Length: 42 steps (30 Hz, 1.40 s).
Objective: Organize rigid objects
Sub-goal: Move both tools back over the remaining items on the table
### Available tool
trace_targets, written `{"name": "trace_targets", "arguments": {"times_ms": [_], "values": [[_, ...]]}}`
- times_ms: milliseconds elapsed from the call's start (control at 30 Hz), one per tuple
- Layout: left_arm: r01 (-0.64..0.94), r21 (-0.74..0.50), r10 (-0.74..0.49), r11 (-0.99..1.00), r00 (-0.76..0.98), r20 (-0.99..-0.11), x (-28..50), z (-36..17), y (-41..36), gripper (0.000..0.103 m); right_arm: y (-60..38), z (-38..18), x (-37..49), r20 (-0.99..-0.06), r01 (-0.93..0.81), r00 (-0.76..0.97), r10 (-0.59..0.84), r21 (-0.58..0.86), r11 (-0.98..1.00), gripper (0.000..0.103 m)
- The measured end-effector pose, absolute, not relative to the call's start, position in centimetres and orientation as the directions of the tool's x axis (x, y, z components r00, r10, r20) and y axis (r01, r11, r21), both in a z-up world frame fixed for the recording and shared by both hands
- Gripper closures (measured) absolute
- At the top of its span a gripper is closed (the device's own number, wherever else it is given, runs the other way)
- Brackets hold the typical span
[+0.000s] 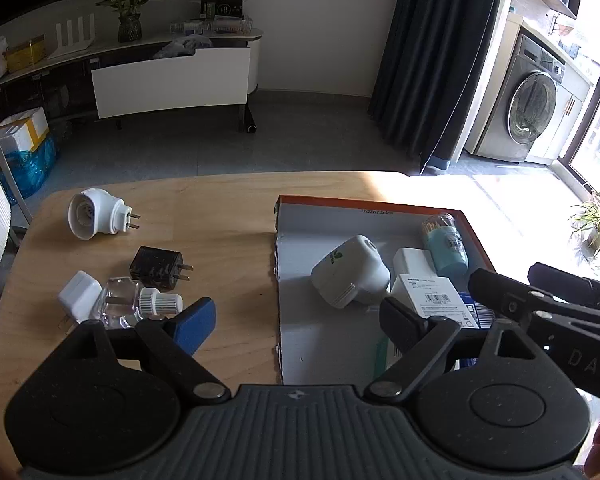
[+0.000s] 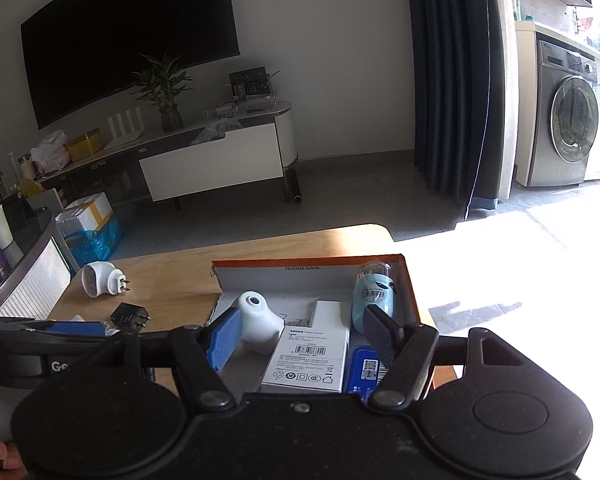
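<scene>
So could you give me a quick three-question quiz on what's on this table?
1. True or false: the black charger lies inside the orange-edged box.
2. Which is in the box? A) clear bottle B) light-blue canister C) round white plug adapter
3. Is the left hand-held gripper gripping anything?

Key: 1 false; 2 B; 3 no, its jaws are open and hold nothing.

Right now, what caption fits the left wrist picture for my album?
Open left tongs hover over the orange-rimmed box of gadgets, with four small things waiting on the wooden table.
</scene>
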State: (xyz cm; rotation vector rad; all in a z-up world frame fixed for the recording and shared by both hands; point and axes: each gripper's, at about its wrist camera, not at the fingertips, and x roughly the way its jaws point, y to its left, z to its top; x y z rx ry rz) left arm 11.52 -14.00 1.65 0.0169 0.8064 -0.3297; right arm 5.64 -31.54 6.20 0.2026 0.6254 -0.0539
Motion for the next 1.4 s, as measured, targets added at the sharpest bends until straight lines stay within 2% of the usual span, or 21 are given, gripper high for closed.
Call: {"name": "trace_targets", "arguments": {"times_ms": [1000,1400], "values": [[0.153,-0.152,-0.215,0.977,0.665,-0.715,11.1,-0.5,-3.3,0.012,-21.7,4.8,8.1,-0.630,-0.084,0.758,0.171,0.165,0.983,0.023],[0.088,-0.096,-0.130,0.991,0.664,-0.736,13.7,-3.2,2.5,0.009,-20.7,3.8,7.8,-0.639,-0.118,0.737,0.222,0.202,0.972,0.023]]}}
